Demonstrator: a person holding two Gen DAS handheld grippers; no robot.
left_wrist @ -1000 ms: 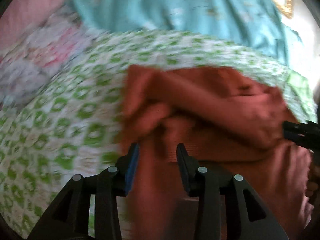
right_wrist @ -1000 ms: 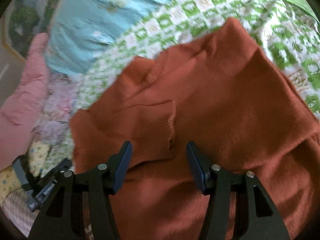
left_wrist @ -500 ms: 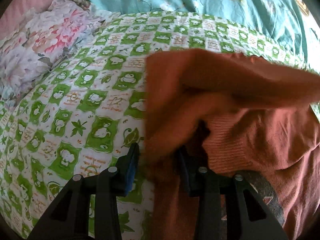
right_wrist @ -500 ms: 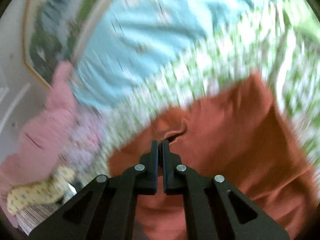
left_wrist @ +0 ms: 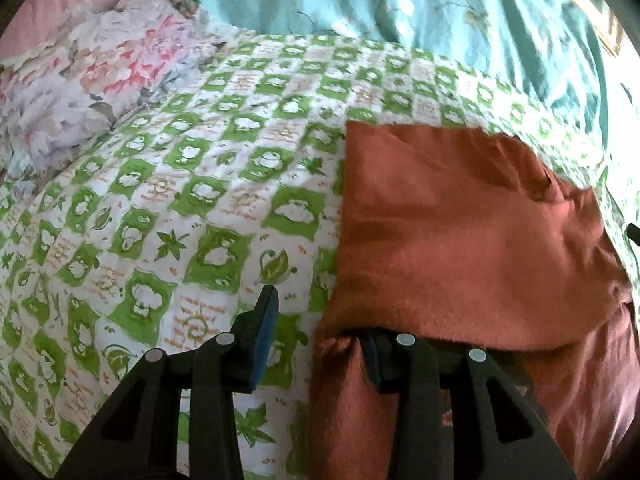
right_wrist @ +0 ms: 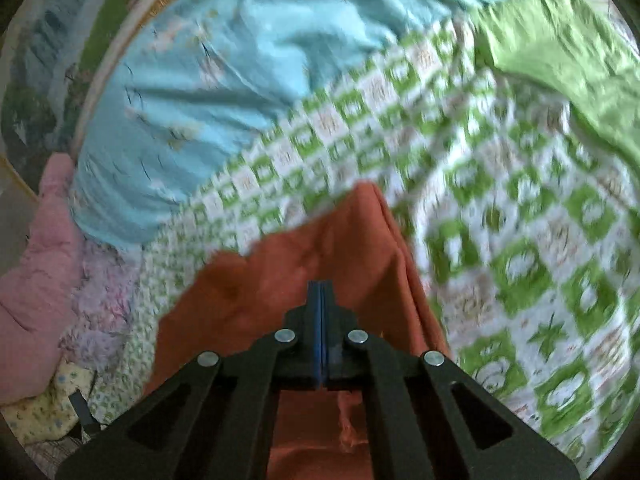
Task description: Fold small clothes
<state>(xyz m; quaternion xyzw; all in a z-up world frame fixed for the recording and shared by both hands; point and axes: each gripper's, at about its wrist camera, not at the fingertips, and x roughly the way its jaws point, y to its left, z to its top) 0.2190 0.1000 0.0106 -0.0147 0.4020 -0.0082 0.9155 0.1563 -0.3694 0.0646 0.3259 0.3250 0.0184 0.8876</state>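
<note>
Orange sweater [left_wrist: 460,232] on green-checked quilt [left_wrist: 180,200], mid-fold. Right gripper [right_wrist: 321,312] pinched shut, apparently gripping its edge for carrying over; left gripper [left_wrist: 320,316] gapes wide.

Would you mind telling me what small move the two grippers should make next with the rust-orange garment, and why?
Probably carry the right gripper, jaws shut, onward and lay the orange garment flat on the green checked quilt. A fold appears draped over the right finger of the open left gripper, so nothing is settled; whether the right gripper pinches cloth is unclear.
</note>
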